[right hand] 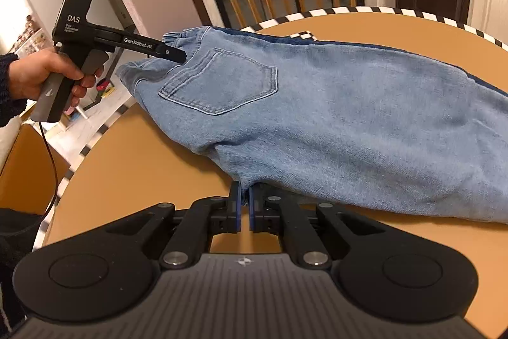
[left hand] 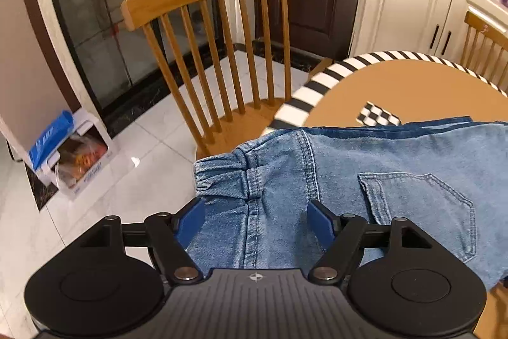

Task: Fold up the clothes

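Jaws of the right gripper [right hand: 243, 205] clenched on the near edge of the light blue denim jeans [right hand: 317, 116], a small pinch of the fabric caught between the blue pads. Jaws of the left gripper [left hand: 254, 223] spread wide over the waist end, one blue pad on each side of the back seam, nothing pressed yet. Jeans lying flat across the round tan bench with the black and white striped rim [right hand: 412, 30], back pocket [right hand: 222, 81] facing up, waistband [left hand: 222, 172] hanging a little over the rim toward the wooden spindle chair [left hand: 216, 53].

Step in hand, as judged: taking the waist with the left gripper while the right one keeps its pinch, ready for a fold. Better to lower the open jaws onto the thick waistband, not the single layer, and close on all layers together. Then lift both ends at an equal pace, keeping the cloth taut, so no wrinkle forms. Risk: overhanging waist slipping off the bench if grasped too shallow.
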Demonstrator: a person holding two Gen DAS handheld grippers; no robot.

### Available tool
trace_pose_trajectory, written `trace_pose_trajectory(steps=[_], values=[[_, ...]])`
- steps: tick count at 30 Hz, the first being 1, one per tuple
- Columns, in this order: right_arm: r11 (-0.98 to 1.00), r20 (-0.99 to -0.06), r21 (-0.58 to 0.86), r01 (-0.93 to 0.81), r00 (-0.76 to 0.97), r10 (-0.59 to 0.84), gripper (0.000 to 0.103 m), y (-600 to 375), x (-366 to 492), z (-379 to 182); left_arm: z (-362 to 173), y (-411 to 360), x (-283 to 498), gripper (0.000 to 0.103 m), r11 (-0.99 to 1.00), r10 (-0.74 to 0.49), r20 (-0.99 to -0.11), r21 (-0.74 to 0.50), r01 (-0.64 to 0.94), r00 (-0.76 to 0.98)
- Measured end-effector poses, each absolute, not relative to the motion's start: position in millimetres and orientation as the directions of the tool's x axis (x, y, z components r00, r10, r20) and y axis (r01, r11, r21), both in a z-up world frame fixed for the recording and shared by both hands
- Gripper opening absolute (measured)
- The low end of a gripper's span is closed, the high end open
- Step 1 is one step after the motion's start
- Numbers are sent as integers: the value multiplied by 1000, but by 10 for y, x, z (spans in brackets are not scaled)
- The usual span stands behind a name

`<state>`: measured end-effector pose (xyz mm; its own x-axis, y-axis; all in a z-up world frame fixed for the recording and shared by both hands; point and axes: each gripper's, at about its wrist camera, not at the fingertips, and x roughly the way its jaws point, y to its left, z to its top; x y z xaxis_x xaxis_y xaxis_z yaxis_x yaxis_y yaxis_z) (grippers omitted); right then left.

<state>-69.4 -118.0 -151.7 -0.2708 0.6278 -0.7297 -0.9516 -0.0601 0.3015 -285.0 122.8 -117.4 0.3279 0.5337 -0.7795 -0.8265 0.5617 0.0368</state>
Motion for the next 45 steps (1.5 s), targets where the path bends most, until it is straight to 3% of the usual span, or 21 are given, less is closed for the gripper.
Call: trace_pose_trajectory(steps=[5, 12, 17, 18, 20, 22, 24, 26, 30, 34, 43, 45], values=[[-63, -725, 373, -926, -333, 603, 3, -1488, -560, -1444, -1086, 898, -3037, 75, 552, 481, -806, -26, -834, 344], [-7, -816, 337, -941, -296, 496, 0, -2033, -623, -1431, -869, 483, -3397, 75, 575, 466, -785, -81, -814, 407], [112, -804, 257, -960, -148, 575, 14, -2216, -801, -1126, -642, 619, -3254, 76, 696, 480, -713, -45, -716, 511], [146, -796, 231, -962, -100, 597, 28, -2218, -860, -1053, -630, 672, -3128, 75, 740, 456, -707, -36, -672, 540], [215, -770, 187, -959, -7, 638, 44, -2223, -997, -912, -608, 775, -2874, 70, 818, 404, -697, -16, -575, 593], [255, -731, 192, -948, 35, 682, 44, -2205, -1128, -831, -653, 836, -2610, 61, 883, 331, -718, 7, -469, 612], [341, -698, 207, -917, 106, 708, 54, -2162, -1252, -797, -760, 877, -2397, 54, 924, 259, -744, 4, -383, 617], [414, -686, 248, -876, 143, 713, 55, -2115, -1324, -812, -912, 894, -2212, 37, 950, 204, -782, 13, -311, 589], [490, -659, 356, -796, 158, 735, 55, -2148, -1442, -817, -1121, 802, -2064, 31, 968, 225, -817, 129, -213, 531], [554, -657, 426, -715, 176, 733, 56, -2245, -1508, -819, -1149, 894, -2045, 14, 965, 211, -827, 92, -245, 522], [612, -598, 462, -642, 284, 749, 70, -2431, -1593, -795, -951, 907, -2182, 11, 930, 313, -749, 118, -347, 584], [638, -598, 448, -626, 320, 735, 72, -2403, -1624, -817, -1130, 1022, -2131, 12, 925, 264, -804, 55, -377, 532]])
